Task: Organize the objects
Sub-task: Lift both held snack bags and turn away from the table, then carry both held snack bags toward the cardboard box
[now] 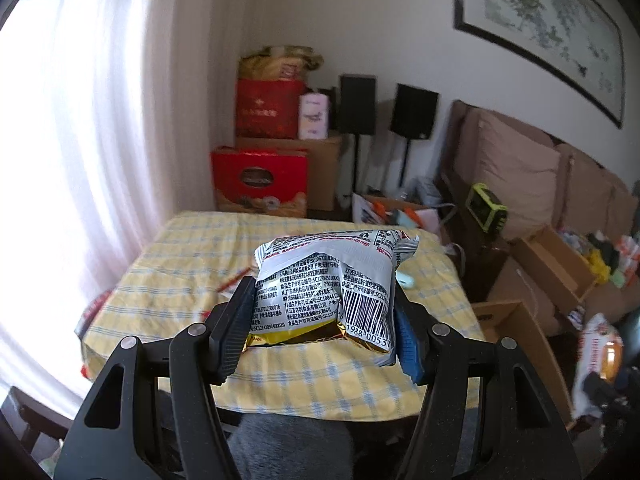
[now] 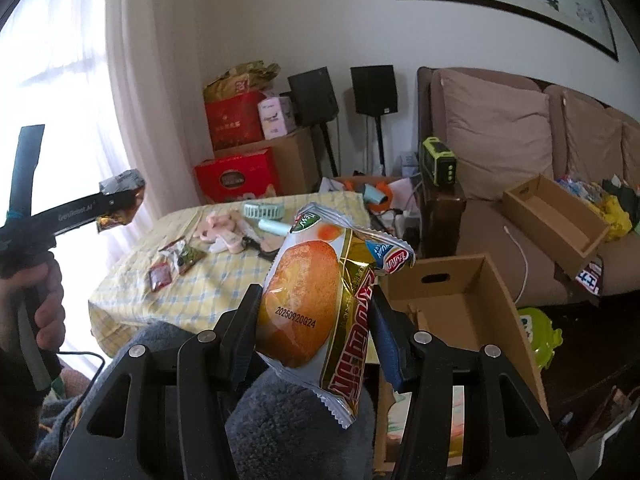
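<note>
Both grippers loaded. Left gripper (image 1: pixel 324 316) is partly closed, pads pressing either side of a silver snack packet (image 1: pixel 326 288), back side up with barcode and printed text facing the camera, held in the air above the yellow-checked cloth on the worktop (image 1: pixel 168 280). Right gripper (image 2: pixel 316 328) is also partly closed, clamped on a cake packet (image 2: pixel 316 304) with a golden cake picture and a printed date code, held tilted, its lower end hanging below the pads. In the right wrist view the left gripper shows at the left edge with a hand (image 2: pixel 44 304) on its handle, the silver packet end (image 2: pixel 122 188) sticking out of it. On the worktop: small sachets (image 2: pixel 176 264), pink items (image 2: pixel 222 228), a mint-green fan (image 2: pixel 262 210). An open cardboard box (image 2: pixel 460 300) sits just right of the worktop, near the cake packet. A second shallow box (image 2: pixel 556 216) lies on the sofa (image 2: pixel 500 140).
</note>
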### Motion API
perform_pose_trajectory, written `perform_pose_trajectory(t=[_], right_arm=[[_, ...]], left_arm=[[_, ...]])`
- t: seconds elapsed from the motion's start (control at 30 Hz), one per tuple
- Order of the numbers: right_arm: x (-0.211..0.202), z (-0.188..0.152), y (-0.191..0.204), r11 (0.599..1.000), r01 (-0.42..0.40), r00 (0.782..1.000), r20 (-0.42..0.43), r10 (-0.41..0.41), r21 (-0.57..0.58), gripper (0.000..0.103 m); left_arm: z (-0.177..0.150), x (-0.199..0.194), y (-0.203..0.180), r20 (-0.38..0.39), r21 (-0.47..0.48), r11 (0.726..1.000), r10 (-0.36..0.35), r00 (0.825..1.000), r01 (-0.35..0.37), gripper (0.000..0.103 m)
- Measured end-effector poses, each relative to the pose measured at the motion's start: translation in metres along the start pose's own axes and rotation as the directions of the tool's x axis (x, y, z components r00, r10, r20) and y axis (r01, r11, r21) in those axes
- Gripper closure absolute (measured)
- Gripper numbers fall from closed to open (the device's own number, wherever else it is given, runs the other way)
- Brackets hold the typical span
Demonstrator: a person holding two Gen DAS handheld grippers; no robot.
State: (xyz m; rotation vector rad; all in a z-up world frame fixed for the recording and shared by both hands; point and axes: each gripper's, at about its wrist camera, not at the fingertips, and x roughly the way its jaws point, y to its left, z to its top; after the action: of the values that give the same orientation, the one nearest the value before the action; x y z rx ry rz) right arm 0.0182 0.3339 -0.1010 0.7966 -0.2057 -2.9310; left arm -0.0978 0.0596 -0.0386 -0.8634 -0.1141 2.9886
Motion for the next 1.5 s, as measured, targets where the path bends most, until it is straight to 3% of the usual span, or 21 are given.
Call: perform_pose_trajectory(t=[0.13,0.27,0.57,0.87,1.0,1.5], right_arm=[[-0.006,0.003,-0.002,1.0,-0.011,1.0,0.013,0.011,0.003,0.05],[-0.007,0.004,-0.006,1.0,-0.006,1.0,0.016,0.006,0.014,0.05],[-0.006,0.004,-0.016,0.999,0.011,1.0,0.015,-0.011,0.045,0.05],[-0.007,0.003,-0.025,0.997,0.034,0.999,0.008,-0.035,0.068,0.05],[-0.007,0.003,-0.027,0.997,0.039,0.999,0.005,-0.039,0.073,0.05],[-0.006,0.003,-0.039,0.992,0.071,0.998,-0.006,-0.07,0.102,0.05]], left_arm=[[0.002,0.005,0.011,-0.044,-0.069,0.997,0.042,0.998,-0.045,0.044],[-0.001,0.009,0.006,-0.075,-0.037,0.995,0.085,0.994,-0.088,0.044],[0.002,0.005,-0.009,-0.07,-0.027,0.999,0.043,0.997,-0.045,0.044],[0.002,0.001,-0.033,-0.07,0.056,0.998,0.004,0.998,0.0,0.043],[0.004,0.004,-0.037,-0.103,0.017,0.999,-0.035,0.994,0.037,0.043],[-0.002,0.002,-0.065,-0.131,0.04,0.995,-0.085,0.988,0.091,0.043]])
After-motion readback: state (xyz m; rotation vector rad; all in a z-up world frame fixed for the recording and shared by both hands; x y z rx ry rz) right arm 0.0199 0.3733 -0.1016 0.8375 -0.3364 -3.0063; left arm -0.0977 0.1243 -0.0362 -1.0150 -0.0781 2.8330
